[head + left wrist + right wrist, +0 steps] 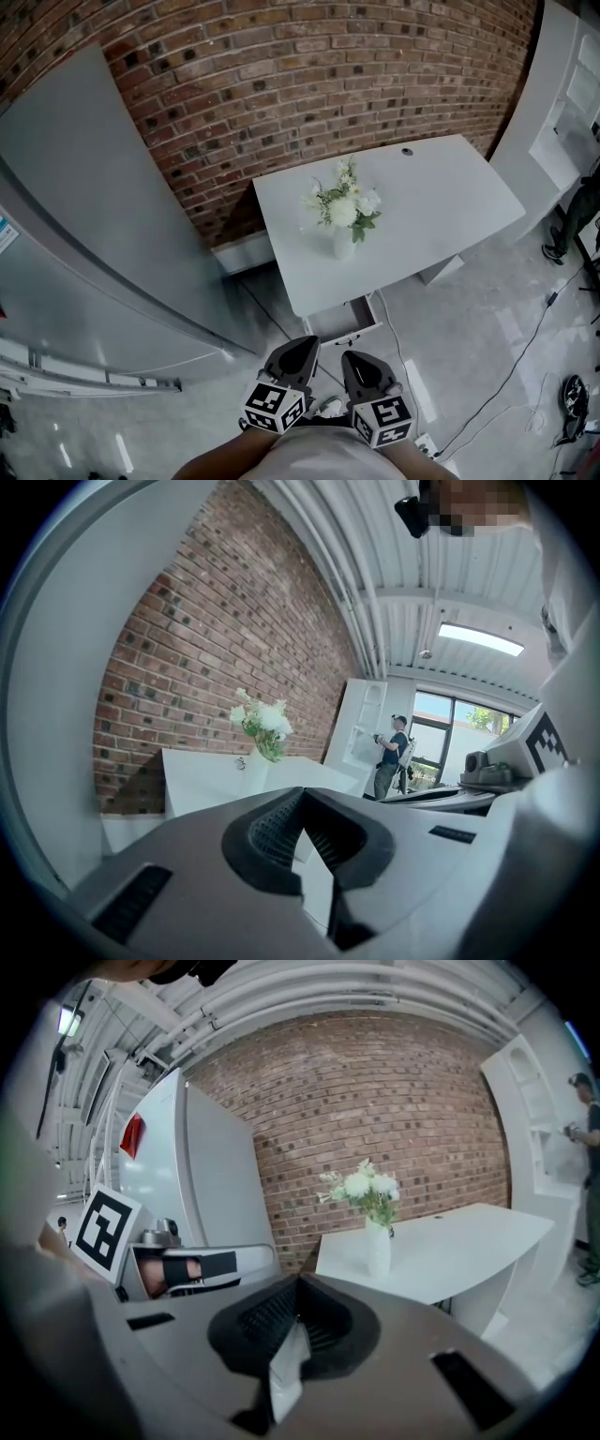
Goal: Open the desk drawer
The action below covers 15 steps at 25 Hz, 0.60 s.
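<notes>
A white desk (441, 216) stands against the brick wall with a vase of white flowers (344, 211) on it. Under its near left corner a white drawer (345, 321) stands pulled out a little. Both grippers hang close to my body, short of the drawer and touching nothing. My left gripper (304, 345) is shut and empty, its tips meeting in the left gripper view (306, 790). My right gripper (355, 359) is likewise shut with nothing held (299, 1277). Both gripper views look towards the desk (469, 1241) and the flowers (262, 726).
A tall grey cabinet (84, 216) fills the left side. A white shelf unit (562, 103) stands at the right, with a person (389, 757) beside it. Cables (525, 347) run over the grey floor to the right of me.
</notes>
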### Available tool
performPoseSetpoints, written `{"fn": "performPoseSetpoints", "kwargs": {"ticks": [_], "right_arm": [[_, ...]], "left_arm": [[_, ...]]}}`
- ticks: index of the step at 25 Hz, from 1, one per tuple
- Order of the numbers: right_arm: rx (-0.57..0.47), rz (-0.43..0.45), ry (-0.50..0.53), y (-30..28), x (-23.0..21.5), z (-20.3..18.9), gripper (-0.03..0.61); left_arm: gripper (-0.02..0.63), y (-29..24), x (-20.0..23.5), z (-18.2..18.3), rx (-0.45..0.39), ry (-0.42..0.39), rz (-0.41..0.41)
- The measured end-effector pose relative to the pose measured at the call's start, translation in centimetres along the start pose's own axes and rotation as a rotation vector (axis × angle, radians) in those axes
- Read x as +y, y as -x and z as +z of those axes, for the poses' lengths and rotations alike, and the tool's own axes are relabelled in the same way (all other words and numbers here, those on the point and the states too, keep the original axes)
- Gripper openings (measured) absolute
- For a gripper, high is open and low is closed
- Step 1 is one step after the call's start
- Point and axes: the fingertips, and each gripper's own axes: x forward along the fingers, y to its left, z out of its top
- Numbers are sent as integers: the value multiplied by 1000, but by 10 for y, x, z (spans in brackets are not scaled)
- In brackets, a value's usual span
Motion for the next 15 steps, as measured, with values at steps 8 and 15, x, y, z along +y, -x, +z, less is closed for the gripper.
{"fn": "performPoseSetpoints", "kwargs": {"ticks": [8,15], "right_arm": [[2,23,15,-9,-3,6,15],[12,40,7,-19,-4,8,15]], "left_arm": [[6,-5,7,1,5,5,17],[6,-9,12,3,13,19,15]]}}
